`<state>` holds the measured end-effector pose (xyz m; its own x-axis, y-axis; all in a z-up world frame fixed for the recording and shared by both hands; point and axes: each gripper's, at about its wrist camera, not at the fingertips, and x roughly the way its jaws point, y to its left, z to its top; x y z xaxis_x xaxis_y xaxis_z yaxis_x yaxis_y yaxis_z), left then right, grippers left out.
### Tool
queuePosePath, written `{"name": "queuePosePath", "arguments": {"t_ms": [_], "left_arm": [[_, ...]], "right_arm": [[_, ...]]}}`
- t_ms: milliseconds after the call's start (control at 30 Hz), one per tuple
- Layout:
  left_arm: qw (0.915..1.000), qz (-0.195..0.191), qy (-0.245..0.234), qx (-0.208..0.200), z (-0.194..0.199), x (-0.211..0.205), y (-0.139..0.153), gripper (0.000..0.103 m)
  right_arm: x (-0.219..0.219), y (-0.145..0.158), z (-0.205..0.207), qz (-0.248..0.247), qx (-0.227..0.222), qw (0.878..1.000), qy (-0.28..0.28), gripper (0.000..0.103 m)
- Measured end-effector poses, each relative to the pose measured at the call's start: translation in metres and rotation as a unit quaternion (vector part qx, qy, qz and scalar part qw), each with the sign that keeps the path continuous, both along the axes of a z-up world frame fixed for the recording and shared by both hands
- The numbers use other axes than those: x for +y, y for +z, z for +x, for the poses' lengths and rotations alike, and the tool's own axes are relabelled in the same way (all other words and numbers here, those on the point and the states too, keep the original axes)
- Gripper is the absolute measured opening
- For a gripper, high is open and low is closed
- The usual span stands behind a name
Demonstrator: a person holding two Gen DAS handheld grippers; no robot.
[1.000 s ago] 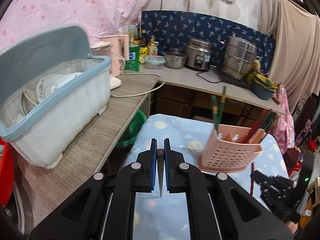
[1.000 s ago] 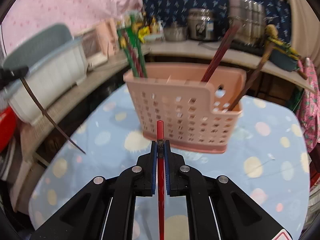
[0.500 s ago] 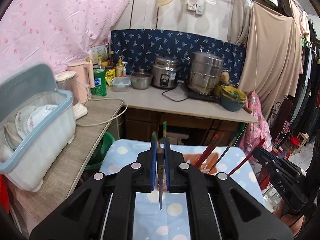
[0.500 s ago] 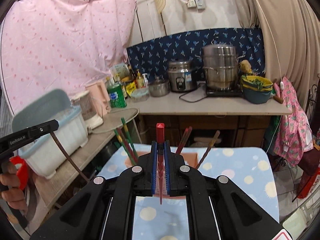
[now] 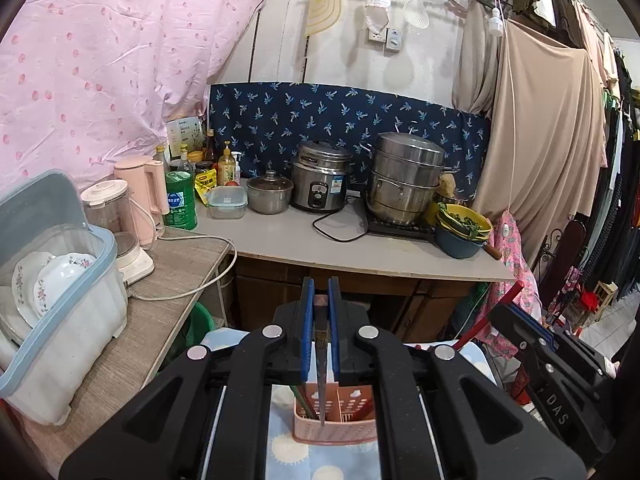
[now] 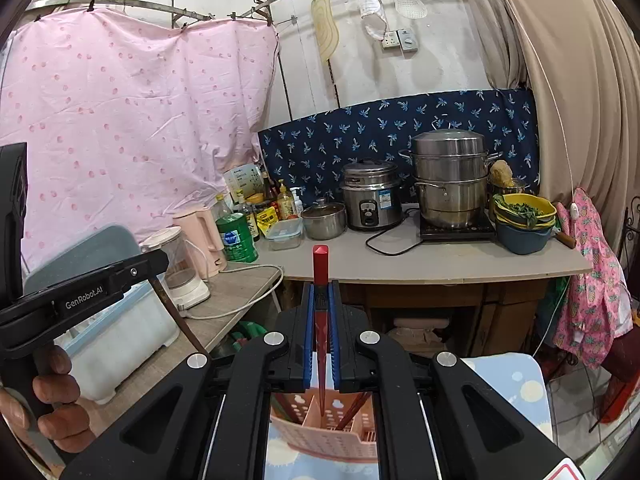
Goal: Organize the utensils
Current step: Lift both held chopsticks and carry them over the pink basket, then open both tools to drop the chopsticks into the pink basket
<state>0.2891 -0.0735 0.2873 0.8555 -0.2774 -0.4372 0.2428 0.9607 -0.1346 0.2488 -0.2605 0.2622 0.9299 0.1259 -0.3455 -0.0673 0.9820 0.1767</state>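
A small table with a light blue spotted cloth [image 6: 516,388] carries a pink slotted utensil basket [image 5: 334,420], which stands upright on the cloth. Beyond it, a grey counter [image 5: 304,240] on wooden cabinets holds a rice cooker [image 5: 320,178], a stacked steel steamer [image 5: 404,178] on a black hot plate, a lidded steel pot [image 5: 269,195], a clear food box [image 5: 227,201], a green bottle [image 5: 180,200] and stacked bowls [image 5: 460,228] at its right end. A woven-topped side table [image 5: 160,300] on the left bears a pink kettle [image 5: 145,192], a blender [image 5: 120,232] and a white dish bin [image 5: 60,320] with plates.
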Motion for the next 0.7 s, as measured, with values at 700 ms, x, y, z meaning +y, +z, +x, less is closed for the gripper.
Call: {"name": "queuePosePath", "arguments": {"t_ms": [700], "left_arm": [[0.9986, -0.003, 0.011, 0.051, 0.031, 0.009, -0.066, 0.044]], "right_arm": [[-0.020, -0.070, 0.019, 0.013, 0.068, 0.997, -0.026, 0.023]]}}
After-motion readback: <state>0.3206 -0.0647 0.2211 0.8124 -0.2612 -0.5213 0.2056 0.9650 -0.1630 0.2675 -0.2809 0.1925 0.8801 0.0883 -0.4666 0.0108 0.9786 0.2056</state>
